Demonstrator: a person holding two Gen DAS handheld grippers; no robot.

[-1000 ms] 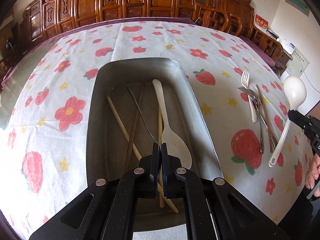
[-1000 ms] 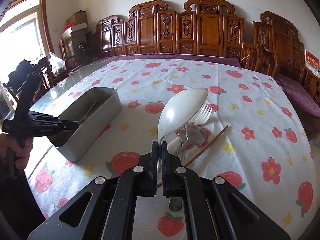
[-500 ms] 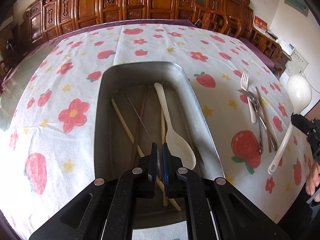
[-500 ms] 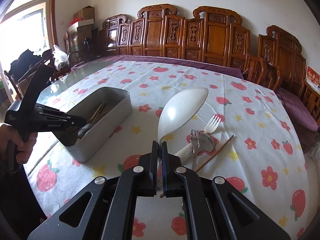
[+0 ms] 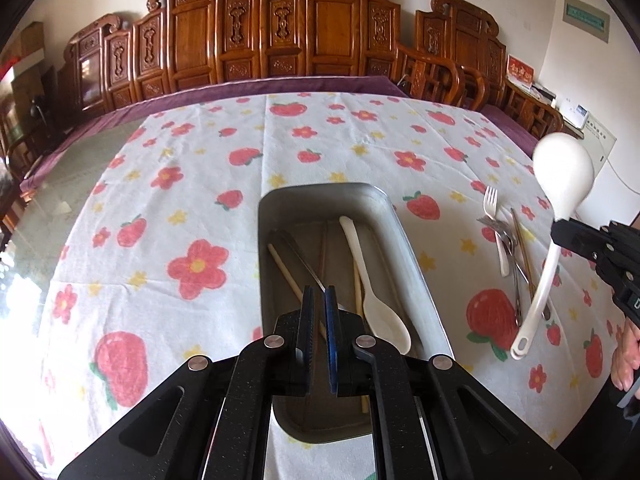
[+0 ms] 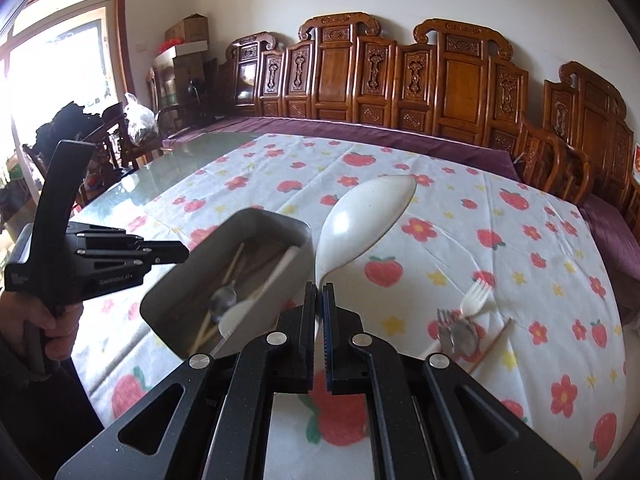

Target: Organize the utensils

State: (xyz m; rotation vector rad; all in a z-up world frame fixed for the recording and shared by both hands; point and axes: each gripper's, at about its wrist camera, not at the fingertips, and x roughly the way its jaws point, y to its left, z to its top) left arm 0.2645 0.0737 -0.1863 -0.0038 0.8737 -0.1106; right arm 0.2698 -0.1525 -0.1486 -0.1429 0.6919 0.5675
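A grey metal tray [image 5: 408, 256] holds a white spoon [image 5: 376, 300], chopsticks [image 5: 286, 272] and a metal spoon. My left gripper [image 5: 319, 294] hovers over the tray's near end, jaws slightly apart with nothing between them. My right gripper [image 6: 319, 290] is shut on the handle of a large white ladle [image 6: 360, 224], bowl up, held in the air to the right of the tray [image 6: 256, 220]. The ladle [image 5: 560, 200] and right gripper [image 5: 560, 232] also show in the left wrist view.
A white fork [image 5: 496, 228], metal utensils and a chopstick [image 5: 522, 252] lie together on the strawberry tablecloth right of the tray. They also show in the right wrist view [image 6: 460, 320]. Carved wooden chairs [image 5: 320, 32] line the far side.
My left gripper has pulled back and risen; the metal spoon it held a second ago now lies in the tray. My right gripper has lifted the ladle higher and moved it toward the tray.
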